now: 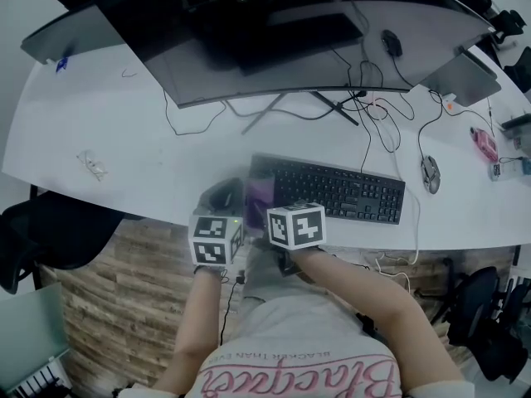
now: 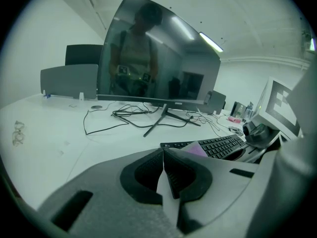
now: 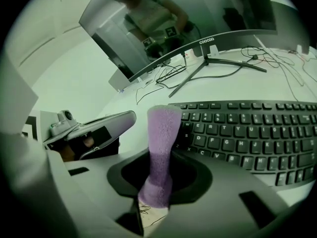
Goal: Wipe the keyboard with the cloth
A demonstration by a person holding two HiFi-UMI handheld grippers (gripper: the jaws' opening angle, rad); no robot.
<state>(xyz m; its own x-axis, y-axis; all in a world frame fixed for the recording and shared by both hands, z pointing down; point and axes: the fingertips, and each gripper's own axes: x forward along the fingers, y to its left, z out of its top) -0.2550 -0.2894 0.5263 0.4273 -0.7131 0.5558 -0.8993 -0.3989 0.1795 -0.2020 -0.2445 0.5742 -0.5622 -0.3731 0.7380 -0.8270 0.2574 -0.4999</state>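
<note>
Near the front edge of the counter (image 1: 149,164), at the left end of the keyboard (image 3: 247,138), right tongs (image 3: 157,175) are clamped on the purple cloth (image 3: 163,128), left tongs (image 2: 163,170) pinched together empty, so I'd lay the cloth flat and drag lightly along the key rows.

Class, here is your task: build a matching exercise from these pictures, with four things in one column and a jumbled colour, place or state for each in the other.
1 cloth
2 keyboard
3 left gripper
4 mouse

a shut, empty
b black, in front of the monitor
c purple, clamped in the right gripper
d on the table, by the keyboard's right end

Pairs: 1-c, 2-b, 3-a, 4-d
</note>
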